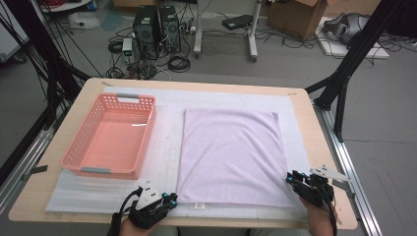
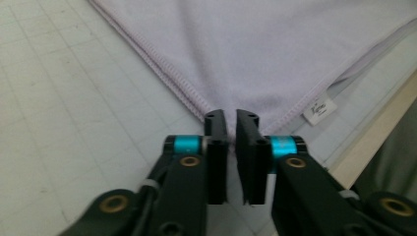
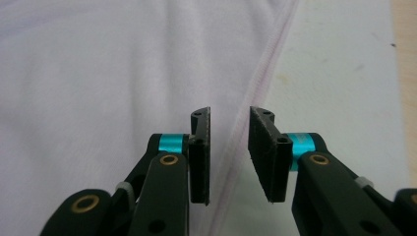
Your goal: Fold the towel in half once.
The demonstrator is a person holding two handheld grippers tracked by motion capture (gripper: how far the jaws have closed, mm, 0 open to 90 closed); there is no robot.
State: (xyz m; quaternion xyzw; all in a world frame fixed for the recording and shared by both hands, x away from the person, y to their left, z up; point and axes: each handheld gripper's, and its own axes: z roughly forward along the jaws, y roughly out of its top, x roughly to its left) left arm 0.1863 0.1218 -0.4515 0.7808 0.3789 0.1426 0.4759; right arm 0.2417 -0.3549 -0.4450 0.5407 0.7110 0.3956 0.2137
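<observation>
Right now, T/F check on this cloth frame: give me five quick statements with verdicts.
1. The pale lilac cloth lies flat on the white mat. True.
2. The pink basket holds a folded cloth. False: it shows nothing inside.
3. The left gripper sits at the cloth's near-left corner, jaws a narrow gap apart. True.
4. The right gripper has lifted the cloth's edge. False: its jaws stand open astride the hem, and the cloth lies flat.
5. The basket sits to the right of the cloth in the high view. False: it is to the left.
</observation>
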